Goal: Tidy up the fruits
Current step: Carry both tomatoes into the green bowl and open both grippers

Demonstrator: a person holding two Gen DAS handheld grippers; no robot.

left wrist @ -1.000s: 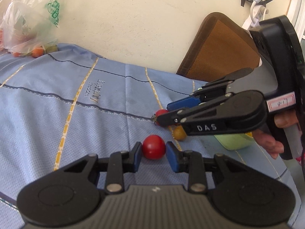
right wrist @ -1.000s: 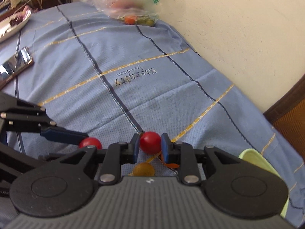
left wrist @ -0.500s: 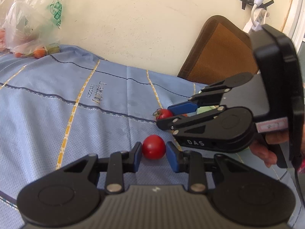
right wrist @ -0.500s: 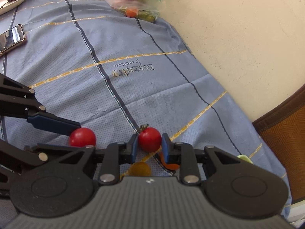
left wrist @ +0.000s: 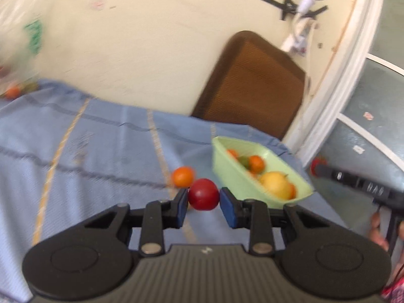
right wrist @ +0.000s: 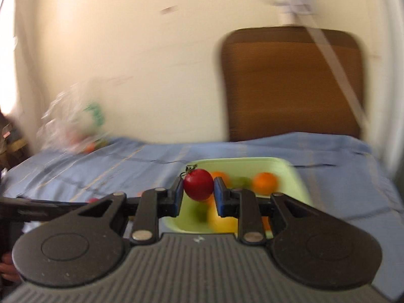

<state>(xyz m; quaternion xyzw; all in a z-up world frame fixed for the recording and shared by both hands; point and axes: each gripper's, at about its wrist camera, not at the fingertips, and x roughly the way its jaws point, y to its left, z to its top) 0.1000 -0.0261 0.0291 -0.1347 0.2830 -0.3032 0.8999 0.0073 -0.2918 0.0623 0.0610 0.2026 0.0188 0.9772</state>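
Observation:
My left gripper (left wrist: 204,200) is shut on a red tomato (left wrist: 203,194), held above the blue cloth just left of the green tray (left wrist: 298,180). My right gripper (right wrist: 198,190) is shut on a second red tomato (right wrist: 198,183) with a stem, held over the near left part of the green tray (right wrist: 290,166). The tray holds oranges (right wrist: 265,183), a yellow fruit (left wrist: 274,183) and a green one. A loose orange fruit (left wrist: 183,176) lies on the cloth by the left gripper. Both views are blurred.
A blue striped cloth (left wrist: 88,146) covers the table. A brown chair back (right wrist: 293,83) stands against the wall behind the tray. A clear plastic bag with fruit (right wrist: 75,128) lies at the far left by the wall.
Both grippers have lifted their tomatoes off the cloth and swung right toward the green tray. The right gripper now hangs over the tray; the left one is beside it.

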